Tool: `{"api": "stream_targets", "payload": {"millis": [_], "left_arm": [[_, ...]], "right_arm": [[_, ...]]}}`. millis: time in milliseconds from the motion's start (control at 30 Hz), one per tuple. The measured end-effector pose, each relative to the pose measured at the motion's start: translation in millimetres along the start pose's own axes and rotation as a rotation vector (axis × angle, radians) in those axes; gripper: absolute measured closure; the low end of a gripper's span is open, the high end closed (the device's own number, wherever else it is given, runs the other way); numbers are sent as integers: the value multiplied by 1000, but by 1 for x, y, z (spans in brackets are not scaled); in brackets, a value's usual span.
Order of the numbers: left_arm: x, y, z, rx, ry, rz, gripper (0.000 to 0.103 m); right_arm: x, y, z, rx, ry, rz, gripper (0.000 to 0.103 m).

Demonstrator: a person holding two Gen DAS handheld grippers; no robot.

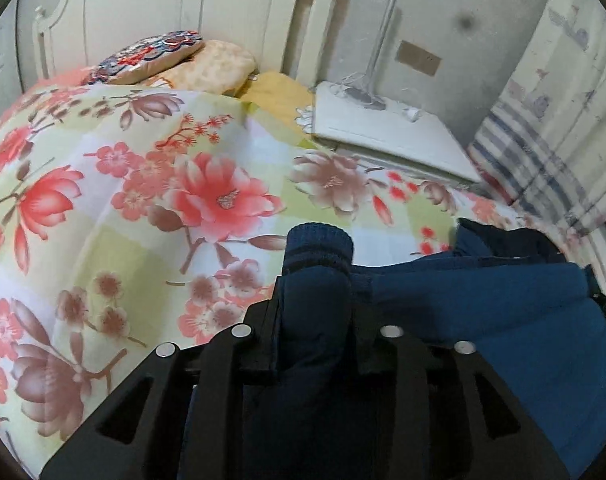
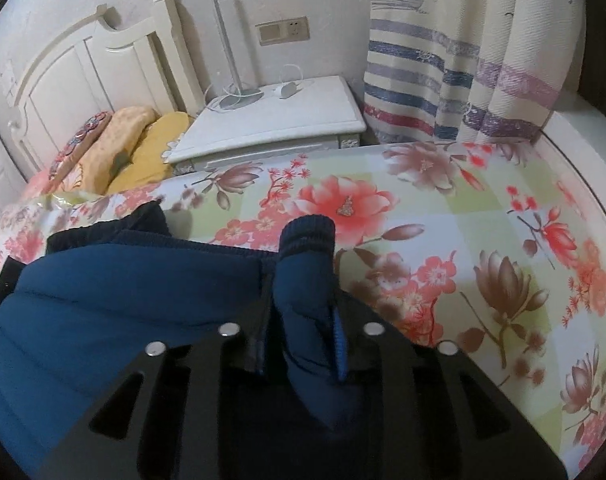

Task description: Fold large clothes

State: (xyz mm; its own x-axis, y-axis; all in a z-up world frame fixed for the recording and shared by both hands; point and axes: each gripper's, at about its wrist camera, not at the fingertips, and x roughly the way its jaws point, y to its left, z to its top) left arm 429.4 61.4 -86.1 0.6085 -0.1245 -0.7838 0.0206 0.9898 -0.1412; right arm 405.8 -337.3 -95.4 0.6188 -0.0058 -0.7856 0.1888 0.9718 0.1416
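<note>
A navy padded jacket (image 1: pixel 503 312) lies bunched on the floral bedspread (image 1: pixel 143 200). In the left wrist view, one sleeve with a ribbed cuff (image 1: pixel 319 240) runs between the fingers of my left gripper (image 1: pixel 317 292), which is shut on it, with the jacket's body to the right. In the right wrist view, the other sleeve, ending in a ribbed cuff (image 2: pixel 308 234), fills the jaws of my right gripper (image 2: pixel 301 292), also shut on it. There the jacket's body (image 2: pixel 123 300) bulges to the left over the bedspread (image 2: pixel 463 240). Both cuffs stick out past the fingertips.
A white nightstand (image 2: pixel 271 120) with a lamp pole and a cable stands beside the bed. Pillows (image 2: pixel 123 140) lie against the white headboard (image 2: pixel 83 72). A striped curtain (image 2: pixel 443 80) hangs at the far side. The same nightstand (image 1: pixel 383 128) and curtain (image 1: pixel 551 120) show in the left wrist view.
</note>
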Motion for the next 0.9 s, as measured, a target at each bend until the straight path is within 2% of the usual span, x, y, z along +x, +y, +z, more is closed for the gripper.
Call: {"api": "stream_targets", "payload": {"millis": [33,67,100,133,167,200,233,267,333,433,500,567,633,700,900], "left_arm": [[0,1,1,-8,13,13,54],[-3,2,5,-18,20,24,45],[-10,5,9,-31,10,54,33],[-25,8,13,-51,-38,97,30],[-50,10,16,-84,-133,125,22],[-72,10,17,-113,-220,138,7],[-95,6,16,-135,-312,136,6],[-109,-4,17,-127,-358,112,6],[-111,-34,23,-43,-325,89,4],[-85,-96,21,126,-226,89,4],[-64,-126,16,202,-189,120,4],[-36,-145,13,242,-130,163,4],[-10,-151,6,272,-68,175,4],[17,-149,1,267,13,175,4],[31,-138,-6,227,9,143,4]], "right_arm": [[-1,-3,0,9,5,0,67],[-6,-8,-1,28,15,0,51],[-10,-15,1,51,26,12,30],[-20,-21,3,87,21,31,29],[-36,-25,4,121,-22,52,29],[-55,-26,6,139,-89,71,30],[-73,-22,7,127,-148,84,31],[-83,-12,10,94,-174,93,34],[-92,21,15,-10,-174,108,37],[-81,106,14,-284,-139,80,44],[-59,160,4,-454,-93,36,62],[-31,185,0,-510,-17,21,73],[-3,196,-7,-564,30,-29,73],[11,196,-11,-557,46,-10,70],[18,190,-15,-495,20,47,70]]}}
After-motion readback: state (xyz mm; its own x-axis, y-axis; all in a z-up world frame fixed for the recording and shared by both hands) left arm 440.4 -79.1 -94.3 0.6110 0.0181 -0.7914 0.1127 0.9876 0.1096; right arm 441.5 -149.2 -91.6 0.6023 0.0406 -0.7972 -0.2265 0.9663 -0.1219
